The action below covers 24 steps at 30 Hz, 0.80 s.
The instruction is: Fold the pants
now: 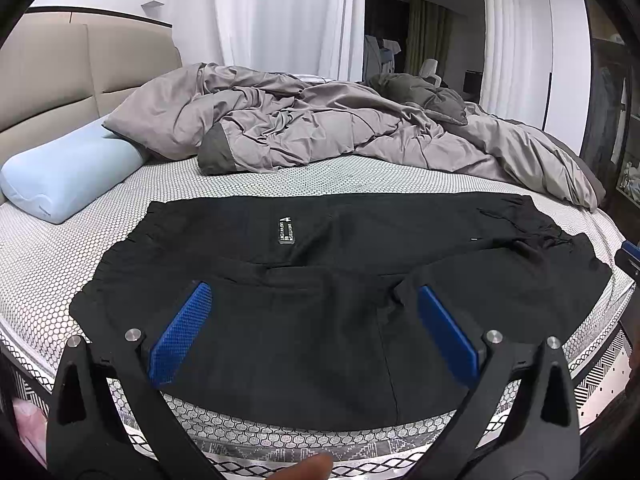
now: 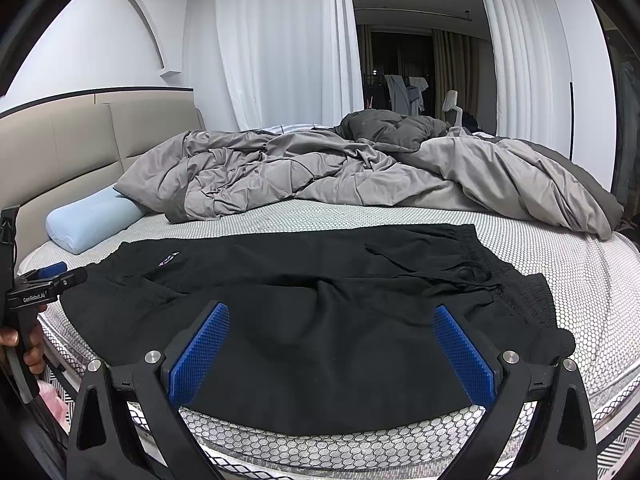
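A light blue pillow (image 1: 68, 172) lies at the far left of the bed (image 1: 48, 256), against the beige headboard (image 1: 52, 76). Just beside it, a crumpled grey duvet (image 1: 328, 132) runs across the back of the mattress towards the right edge.

In front of the duvet, the black pants (image 1: 320, 292) lie spread flat on the honeycomb-patterned mattress cover, near its front edge. They lie sideways: the leg ends point left and the elastic waistband (image 2: 496, 264) with its drawstring sits at the right. A small label (image 1: 285, 230) shows on the fabric left of centre.

The left gripper (image 1: 314, 300) hovers over the front part of the pants with its blue pads spread wide, holding nothing. Its body also shows at the left edge of the right wrist view, gripped by a hand (image 2: 24, 344), just beside the leg ends.

The right gripper (image 2: 332, 316) hangs over the middle of the pants, nearer the waistband, its blue pads likewise wide apart and empty. Whether either gripper touches the cloth cannot be told.

White curtains (image 2: 276, 48) hang behind the bed, with a dark room beyond.
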Each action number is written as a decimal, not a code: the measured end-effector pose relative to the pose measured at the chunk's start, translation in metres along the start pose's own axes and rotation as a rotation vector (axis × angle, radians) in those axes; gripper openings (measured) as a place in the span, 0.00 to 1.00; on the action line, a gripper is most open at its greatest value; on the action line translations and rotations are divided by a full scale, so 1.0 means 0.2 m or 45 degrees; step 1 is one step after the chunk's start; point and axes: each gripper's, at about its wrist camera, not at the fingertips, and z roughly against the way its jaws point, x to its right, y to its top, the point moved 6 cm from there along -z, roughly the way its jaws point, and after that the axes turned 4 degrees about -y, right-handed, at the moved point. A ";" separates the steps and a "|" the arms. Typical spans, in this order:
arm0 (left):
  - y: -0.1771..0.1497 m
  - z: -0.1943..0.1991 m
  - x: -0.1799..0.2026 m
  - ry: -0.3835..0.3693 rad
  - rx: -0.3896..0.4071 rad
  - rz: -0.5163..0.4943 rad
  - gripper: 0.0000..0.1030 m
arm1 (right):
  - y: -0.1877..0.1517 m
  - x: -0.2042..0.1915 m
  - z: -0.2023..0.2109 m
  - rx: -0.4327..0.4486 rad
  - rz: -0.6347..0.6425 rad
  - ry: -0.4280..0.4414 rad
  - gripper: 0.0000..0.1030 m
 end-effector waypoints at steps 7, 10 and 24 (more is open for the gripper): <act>0.00 0.00 0.00 0.000 0.001 -0.003 0.99 | 0.00 0.00 0.00 0.000 0.002 -0.002 1.00; 0.00 0.00 0.00 -0.001 -0.001 -0.002 0.99 | 0.00 0.00 0.00 -0.001 0.000 -0.002 1.00; 0.00 0.00 0.00 0.007 -0.003 0.007 0.99 | 0.00 0.01 0.00 -0.008 -0.006 -0.002 1.00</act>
